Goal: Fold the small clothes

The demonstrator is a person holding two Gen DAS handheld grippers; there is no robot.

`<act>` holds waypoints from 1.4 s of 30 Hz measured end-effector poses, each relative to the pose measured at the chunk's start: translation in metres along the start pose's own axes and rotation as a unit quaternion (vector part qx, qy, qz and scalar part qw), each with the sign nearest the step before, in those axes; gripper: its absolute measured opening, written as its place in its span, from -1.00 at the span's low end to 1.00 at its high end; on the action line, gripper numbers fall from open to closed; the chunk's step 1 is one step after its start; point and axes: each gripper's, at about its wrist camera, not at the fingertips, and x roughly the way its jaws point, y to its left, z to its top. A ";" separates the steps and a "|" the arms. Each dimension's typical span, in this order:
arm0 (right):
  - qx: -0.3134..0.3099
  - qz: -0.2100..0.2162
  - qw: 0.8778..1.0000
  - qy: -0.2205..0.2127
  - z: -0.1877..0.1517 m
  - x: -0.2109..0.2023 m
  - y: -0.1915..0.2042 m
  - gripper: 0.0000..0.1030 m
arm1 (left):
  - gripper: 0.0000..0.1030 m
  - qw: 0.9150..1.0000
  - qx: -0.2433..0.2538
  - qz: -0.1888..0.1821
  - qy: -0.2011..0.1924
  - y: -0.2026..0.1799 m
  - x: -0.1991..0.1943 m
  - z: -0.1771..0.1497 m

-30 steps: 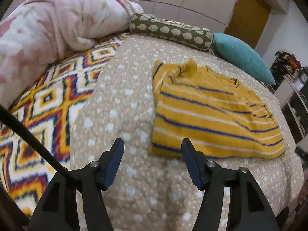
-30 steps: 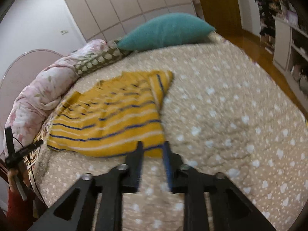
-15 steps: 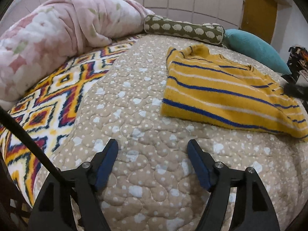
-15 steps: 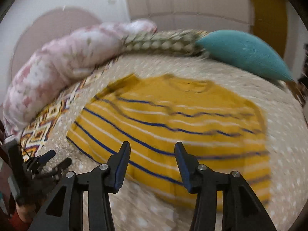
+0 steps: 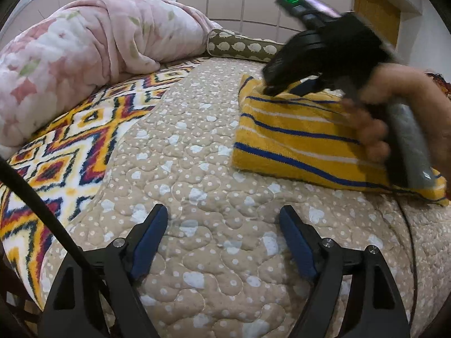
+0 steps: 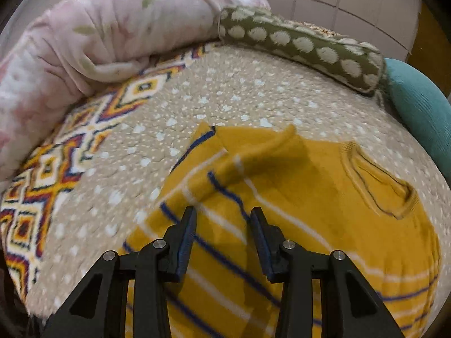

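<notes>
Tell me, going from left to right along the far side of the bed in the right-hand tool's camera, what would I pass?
Pink floral blanket → olive bolster with pale spots → teal pillow.

Knitted yellow sweater (image 6: 324, 197) with a ribbed collar at two o'clock. Quilted, stitched cotton bedspread (image 5: 197, 169). Fluffy pink fleece blanket (image 5: 84, 56) at ten o'clock. Matt black plastic left gripper (image 5: 224, 233) with shiny metal screws.
</notes>
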 end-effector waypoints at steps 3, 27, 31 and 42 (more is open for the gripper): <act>-0.005 -0.009 1.000 0.008 0.009 0.015 0.005 -0.16 | 0.58 1.000 0.001 -0.002 0.000 0.000 0.000 0.000; 0.038 -0.029 0.998 -0.041 -0.149 -0.084 -0.053 -0.11 | 0.58 1.000 0.010 0.015 0.000 -0.006 0.000 -0.001; 0.057 -0.031 0.996 -0.056 -0.186 -0.096 -0.057 -0.10 | 0.59 1.000 0.011 0.016 -0.001 -0.006 0.000 -0.001; 0.067 -0.034 0.995 -0.069 -0.235 -0.115 -0.043 0.08 | 0.59 1.000 0.011 0.016 0.000 -0.006 0.000 -0.001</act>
